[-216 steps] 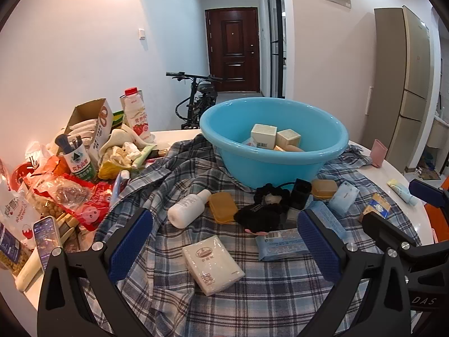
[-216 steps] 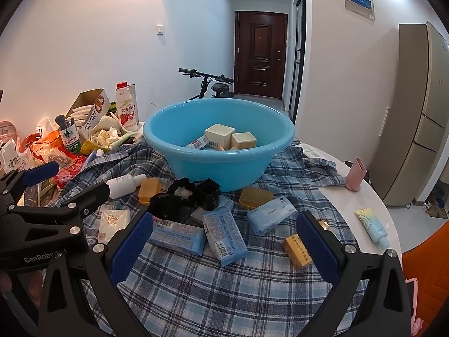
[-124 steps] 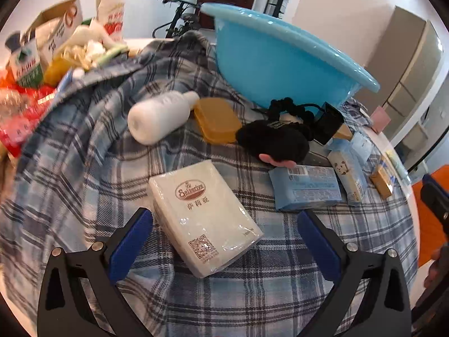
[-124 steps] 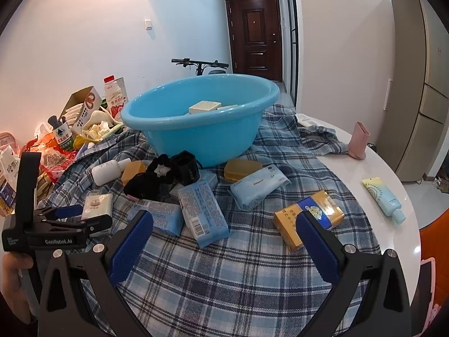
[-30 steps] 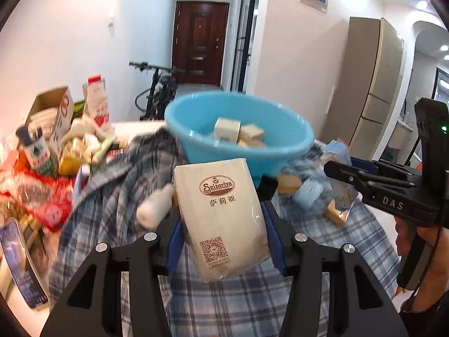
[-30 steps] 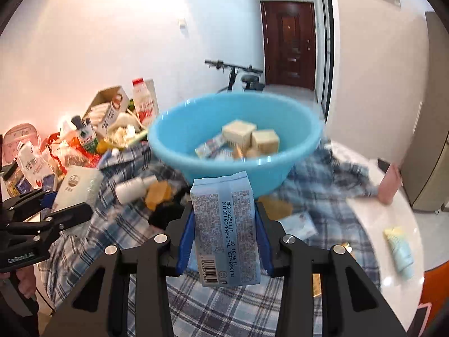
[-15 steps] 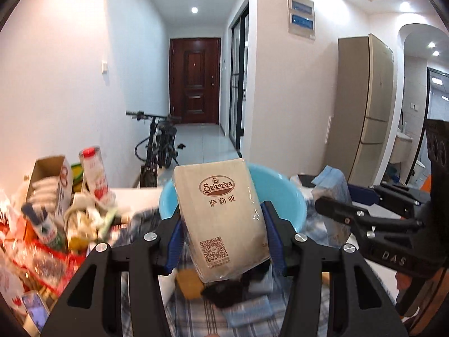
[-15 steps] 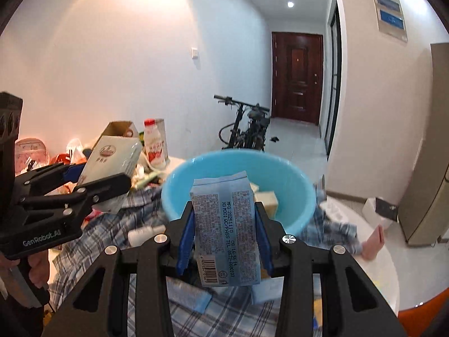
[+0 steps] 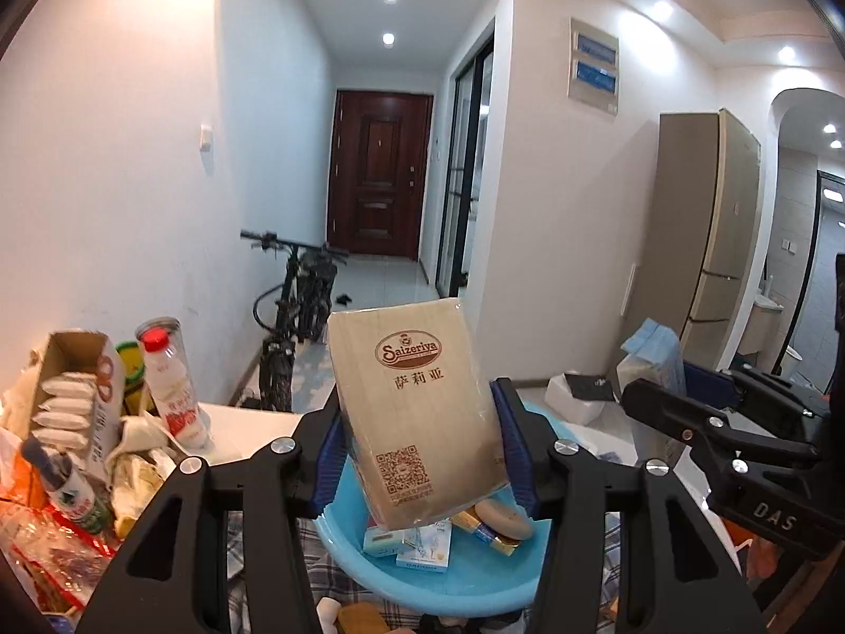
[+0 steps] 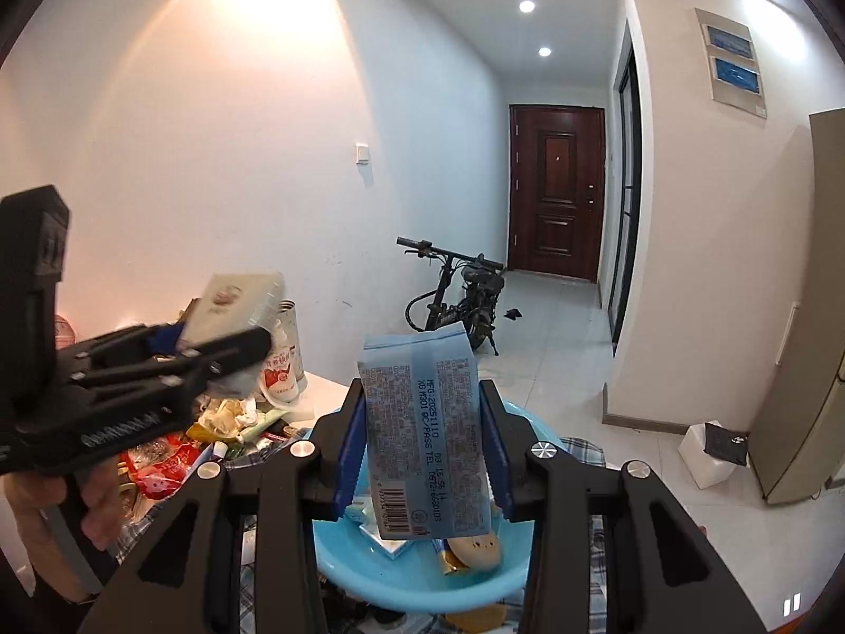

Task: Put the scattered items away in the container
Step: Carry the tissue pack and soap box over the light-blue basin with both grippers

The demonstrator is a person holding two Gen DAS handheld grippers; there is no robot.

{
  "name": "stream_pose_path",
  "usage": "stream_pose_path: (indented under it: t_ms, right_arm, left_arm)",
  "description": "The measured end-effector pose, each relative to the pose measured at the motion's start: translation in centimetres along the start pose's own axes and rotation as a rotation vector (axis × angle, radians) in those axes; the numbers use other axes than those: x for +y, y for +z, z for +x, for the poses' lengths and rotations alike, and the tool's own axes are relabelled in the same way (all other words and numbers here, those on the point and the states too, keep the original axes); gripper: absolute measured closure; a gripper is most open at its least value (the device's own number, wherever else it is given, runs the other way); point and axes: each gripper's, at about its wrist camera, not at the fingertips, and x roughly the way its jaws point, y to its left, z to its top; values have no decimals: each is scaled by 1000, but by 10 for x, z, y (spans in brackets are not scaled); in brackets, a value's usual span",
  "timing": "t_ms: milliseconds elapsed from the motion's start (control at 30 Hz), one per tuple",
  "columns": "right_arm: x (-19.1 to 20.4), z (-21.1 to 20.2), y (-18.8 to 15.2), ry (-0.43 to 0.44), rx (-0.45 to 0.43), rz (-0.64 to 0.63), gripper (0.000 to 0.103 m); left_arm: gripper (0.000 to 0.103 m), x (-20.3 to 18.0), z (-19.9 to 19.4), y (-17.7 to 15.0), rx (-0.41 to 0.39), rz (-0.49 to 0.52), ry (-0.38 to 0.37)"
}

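Note:
My left gripper [image 9: 417, 454] is shut on a beige Saizeriya tissue pack [image 9: 417, 412] and holds it high above the blue basin [image 9: 449, 586]. My right gripper [image 10: 422, 454] is shut on a light blue tissue pack [image 10: 422, 433], also above the blue basin [image 10: 412, 581]. The basin holds several small boxes and a round soap. In the left wrist view the right gripper [image 9: 681, 412] with its blue pack shows at the right. In the right wrist view the left gripper [image 10: 222, 338] with the beige pack shows at the left.
A cluttered pile with a milk bottle [image 9: 169, 385], an open carton [image 9: 79, 396] and snack bags [image 10: 158, 465] lies at the left of the table. The plaid cloth [image 10: 581, 449] covers the table. A bicycle [image 10: 459, 285] stands behind in the hallway.
Both grippers have risen with their packs and now look down less on the table; the basin has dropped to the bottom of both views.

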Motion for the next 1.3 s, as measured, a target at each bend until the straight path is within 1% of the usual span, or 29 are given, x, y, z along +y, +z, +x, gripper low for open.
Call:
stream_pose_path:
  t_ms: [267, 333, 433, 600, 900, 1300]
  right_arm:
    - [-9, 68, -26, 19, 91, 32, 61]
    - [-13, 82, -30, 23, 112, 38, 61]
    - [-17, 93, -33, 21, 125, 39, 61]
    - [-26, 92, -40, 18, 138, 56, 61]
    - [-31, 85, -39, 12, 129, 58, 61]
    - [-39, 84, -40, 7, 132, 66, 61]
  left_arm:
    - [53, -5, 62, -24, 118, 9, -19]
    - [54, -8, 70, -27, 129, 17, -23]
    - [54, -12, 75, -30, 139, 18, -9]
    - [54, -11, 80, -31, 161, 26, -7]
    - [53, -14, 83, -32, 159, 50, 7]
    - [53, -13, 87, -35, 160, 53, 17]
